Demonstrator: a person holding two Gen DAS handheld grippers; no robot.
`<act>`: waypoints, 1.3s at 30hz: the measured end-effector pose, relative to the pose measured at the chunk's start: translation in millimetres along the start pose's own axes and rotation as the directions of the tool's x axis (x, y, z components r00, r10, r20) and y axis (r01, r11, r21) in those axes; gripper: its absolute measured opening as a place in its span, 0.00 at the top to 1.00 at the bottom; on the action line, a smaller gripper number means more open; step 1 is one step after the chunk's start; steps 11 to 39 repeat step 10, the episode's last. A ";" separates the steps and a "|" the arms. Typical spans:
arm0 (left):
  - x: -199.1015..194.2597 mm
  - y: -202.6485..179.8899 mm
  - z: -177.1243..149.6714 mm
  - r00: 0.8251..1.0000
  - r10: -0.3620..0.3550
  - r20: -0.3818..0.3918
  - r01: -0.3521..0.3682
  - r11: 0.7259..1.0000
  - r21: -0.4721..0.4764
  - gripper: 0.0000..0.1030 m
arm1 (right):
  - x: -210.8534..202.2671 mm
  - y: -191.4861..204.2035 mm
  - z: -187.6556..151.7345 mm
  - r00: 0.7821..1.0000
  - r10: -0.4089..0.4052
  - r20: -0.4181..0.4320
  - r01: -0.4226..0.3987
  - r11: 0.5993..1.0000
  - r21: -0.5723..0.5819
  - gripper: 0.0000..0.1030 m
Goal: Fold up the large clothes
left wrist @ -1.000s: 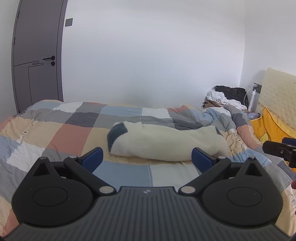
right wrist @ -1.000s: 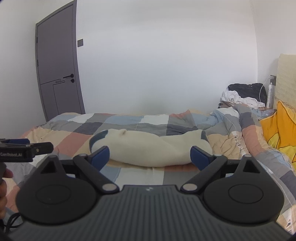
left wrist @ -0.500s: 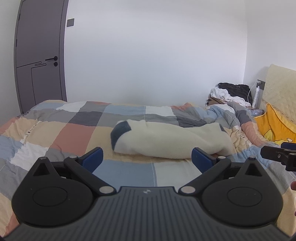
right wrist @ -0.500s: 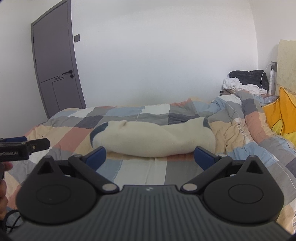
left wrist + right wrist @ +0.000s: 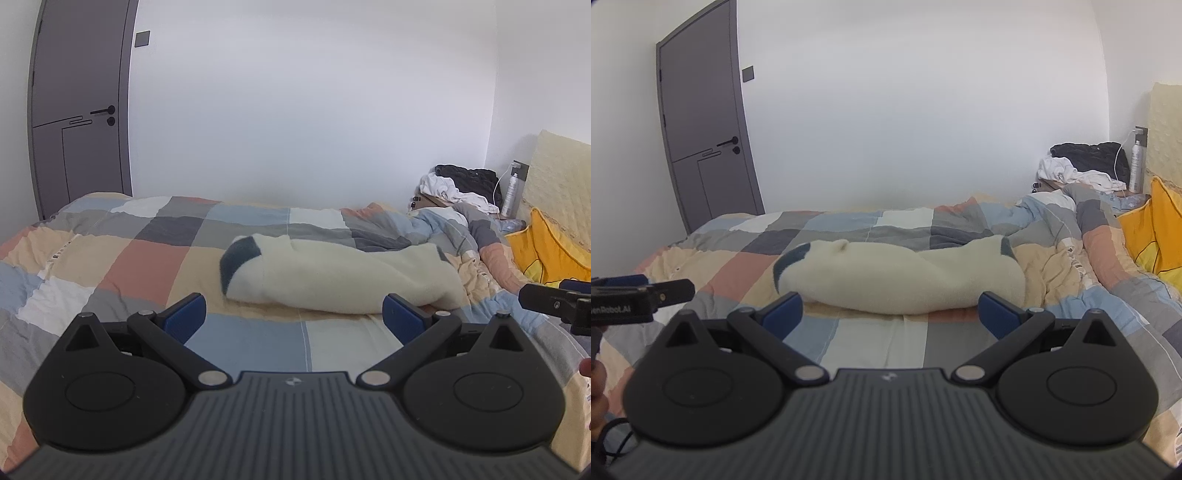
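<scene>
Lying rolled, garment underside hidden

A large cream-white fleece garment lies on a bed, bundled into a long, loose roll running left to right across the patchwork quilt. Its fabric looks thick and fuzzy. A dark blue-grey patch marks the left end, and a smaller dark patch shows at the right end. The roll is plump and rumpled, not flat, resting near the bed's middle.
</scene>
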State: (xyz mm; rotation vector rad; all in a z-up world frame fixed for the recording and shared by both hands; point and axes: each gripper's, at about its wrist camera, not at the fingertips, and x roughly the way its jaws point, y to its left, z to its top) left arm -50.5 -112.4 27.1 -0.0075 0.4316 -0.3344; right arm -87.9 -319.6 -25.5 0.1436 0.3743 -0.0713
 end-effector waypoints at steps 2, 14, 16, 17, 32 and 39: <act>-0.2 0.5 -0.2 1.000 0.003 -0.001 -0.003 1.000 -0.001 0.00 | 0.1 0.3 0.5 1.000 0.001 0.001 -0.001 1.000 0.004 0.00; -2.9 1.7 1.4 1.000 -0.025 0.002 0.025 1.000 0.000 0.00 | 0.9 2.1 -1.6 1.000 -0.004 -0.009 0.004 1.000 -0.006 0.00; -2.9 1.7 1.4 1.000 -0.025 0.002 0.025 1.000 0.000 0.00 | 0.9 2.1 -1.6 1.000 -0.004 -0.009 0.004 1.000 -0.006 0.00; -2.9 1.7 1.4 1.000 -0.025 0.002 0.025 1.000 0.000 0.00 | 0.9 2.1 -1.6 1.000 -0.004 -0.009 0.004 1.000 -0.006 0.00; -2.9 1.7 1.4 1.000 -0.025 0.002 0.025 1.000 0.000 0.00 | 0.9 2.1 -1.6 1.000 -0.004 -0.009 0.004 1.000 -0.006 0.00; -2.9 1.7 1.4 1.000 -0.025 0.002 0.025 1.000 0.000 0.00 | 0.9 2.1 -1.6 1.000 -0.004 -0.009 0.004 1.000 -0.006 0.00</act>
